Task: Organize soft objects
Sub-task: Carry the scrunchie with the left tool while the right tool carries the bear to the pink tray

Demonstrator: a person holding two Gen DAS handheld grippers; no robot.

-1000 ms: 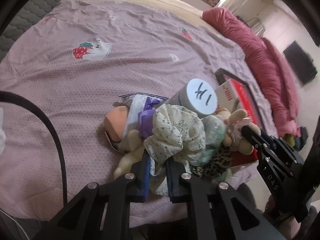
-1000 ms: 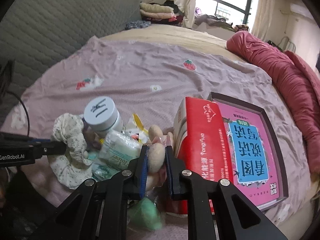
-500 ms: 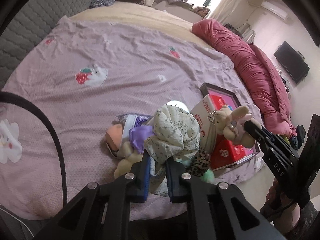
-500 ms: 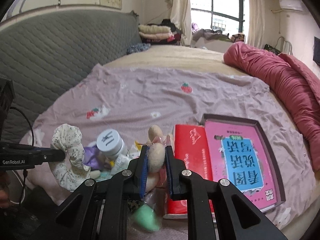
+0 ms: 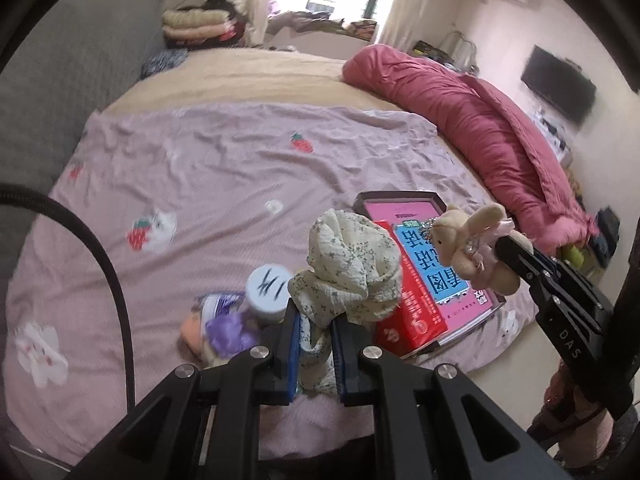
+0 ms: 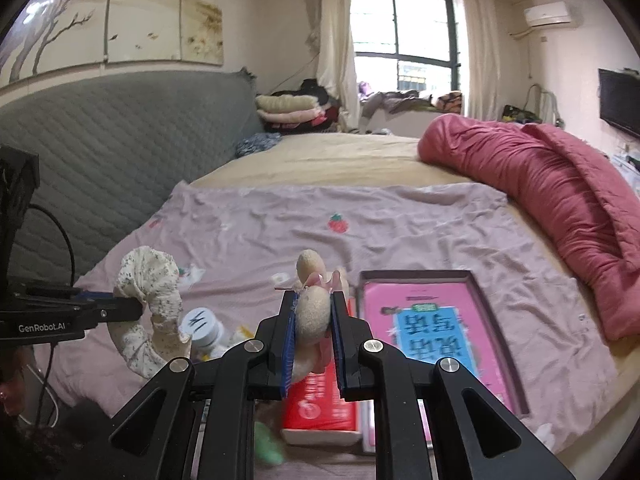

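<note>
1. The left gripper [image 5: 315, 334] is clamped on a floral scrunchie [image 5: 352, 270], held above the bed at lower centre of the left view.
2. The right gripper [image 6: 313, 330] pinches a plush bunny [image 6: 312, 312] at lower centre of its view.
3. A bottle [image 5: 267, 290], doll [image 5: 218, 326] and red box [image 5: 416, 312] lie on the pink sheet [image 5: 224, 168] below.
4. A pink book [image 6: 432, 324] sits in a tray at lower right.

A wide bed [image 6: 320, 160] covered by a wrinkled mauve strawberry-print sheet [image 5: 224, 168]. On it lie a rolled crimson quilt [image 6: 552, 184], a dark-framed pink box [image 6: 436, 320], a red book [image 5: 416, 300] and a white-capped bottle [image 5: 267, 289].
</note>
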